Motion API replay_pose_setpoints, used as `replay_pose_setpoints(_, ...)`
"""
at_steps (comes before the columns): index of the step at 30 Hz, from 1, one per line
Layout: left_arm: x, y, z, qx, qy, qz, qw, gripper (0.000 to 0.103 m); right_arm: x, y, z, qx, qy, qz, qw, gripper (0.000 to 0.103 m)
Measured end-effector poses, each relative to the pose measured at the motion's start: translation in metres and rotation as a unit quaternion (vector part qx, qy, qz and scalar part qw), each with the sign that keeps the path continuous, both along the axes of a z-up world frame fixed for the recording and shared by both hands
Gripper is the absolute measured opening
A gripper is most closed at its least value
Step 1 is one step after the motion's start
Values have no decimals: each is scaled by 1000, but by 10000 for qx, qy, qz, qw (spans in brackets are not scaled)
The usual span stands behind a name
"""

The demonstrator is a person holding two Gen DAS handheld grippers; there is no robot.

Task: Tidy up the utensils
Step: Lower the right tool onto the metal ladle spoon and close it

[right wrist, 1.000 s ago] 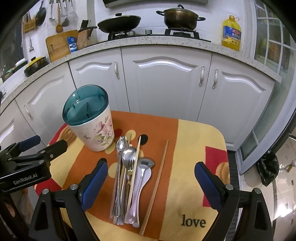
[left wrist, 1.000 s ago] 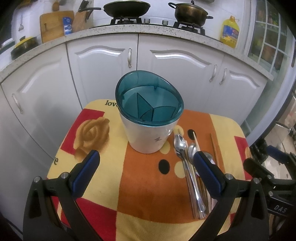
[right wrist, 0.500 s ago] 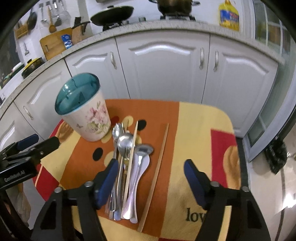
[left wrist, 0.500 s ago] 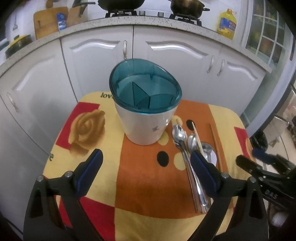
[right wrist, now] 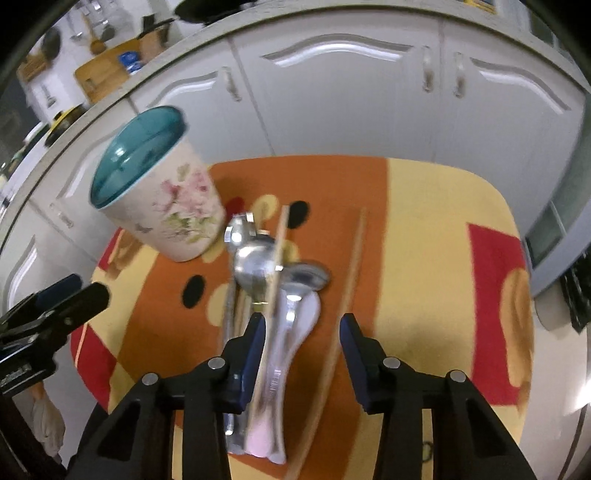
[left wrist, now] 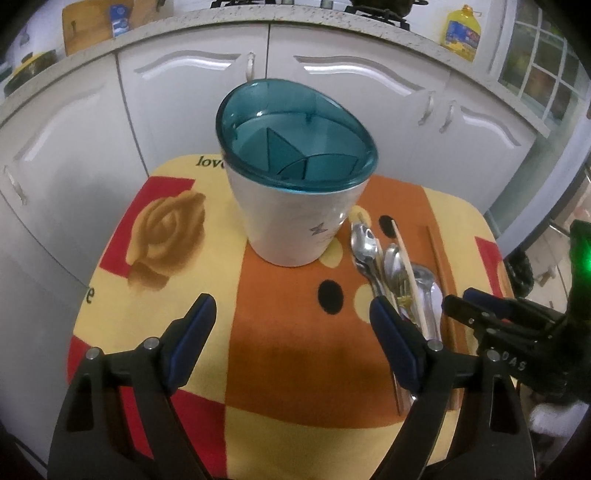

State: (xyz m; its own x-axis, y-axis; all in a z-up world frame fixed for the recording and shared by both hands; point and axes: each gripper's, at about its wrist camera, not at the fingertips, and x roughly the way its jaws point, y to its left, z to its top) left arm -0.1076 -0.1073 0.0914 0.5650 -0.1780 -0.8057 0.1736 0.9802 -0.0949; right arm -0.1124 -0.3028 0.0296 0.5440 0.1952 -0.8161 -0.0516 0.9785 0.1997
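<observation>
A white floral utensil holder (left wrist: 295,221) with a teal divided lid (right wrist: 136,151) stands upright at the back of the table. To its right lies a pile of spoons, a fork and a chopstick (right wrist: 273,280), also seen in the left wrist view (left wrist: 399,269). One more chopstick (right wrist: 349,291) lies apart on the right. My left gripper (left wrist: 291,310) hovers over bare cloth in front of the holder, wide, its jaws closing, nothing between them. My right gripper (right wrist: 303,323) hangs low over the pile's handles, jaws closing, spoon handles between them, pads not pressing.
The small table wears an orange, yellow and red cloth (left wrist: 295,354) and drops off on all sides. White cabinet doors (right wrist: 351,110) stand close behind it. A counter above them holds a yellow oil bottle (left wrist: 460,31) and a cutting board (left wrist: 85,26).
Both grippers have sunk toward the table. The right one moved down over the utensil pile and its jaws narrowed a lot. The left one's jaws narrowed a little.
</observation>
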Motion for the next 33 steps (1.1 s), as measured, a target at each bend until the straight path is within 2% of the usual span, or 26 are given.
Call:
replay_pose_setpoints(3, 0, 0, -4, 17, 63, -4, 10000, 86, 8, 10, -5, -227, 70, 112, 9997, 20)
replay_pose_setpoints(7, 0, 0, -6, 57, 91, -25, 9999, 86, 18, 11, -16, -313, 184, 109, 9993, 17)
replay_pose_setpoints(11, 3, -1, -9, 42, 159, -23, 9999, 86, 23, 10, -20, -155, 284, 143, 9994, 15)
replay_pose_setpoints(14, 4, -4, -11, 5, 226, -65, 9997, 86, 26, 11, -24, -153, 336, 193, 9991, 6)
replay_pose_setpoints(20, 9, -16, -16, -38, 350, -237, 9991, 86, 14, -10, -20, 400, 276, 5, 9988, 4)
replay_pose_setpoints(30, 17, -40, -23, -213, 596, -513, 9967, 79, -5, -39, -6, 442, 42, -234, 9987, 3)
replay_pose_setpoints(33, 19, -48, -25, -246, 699, -619, 9953, 72, -6, -46, -10, 530, 104, -289, 9981, 3)
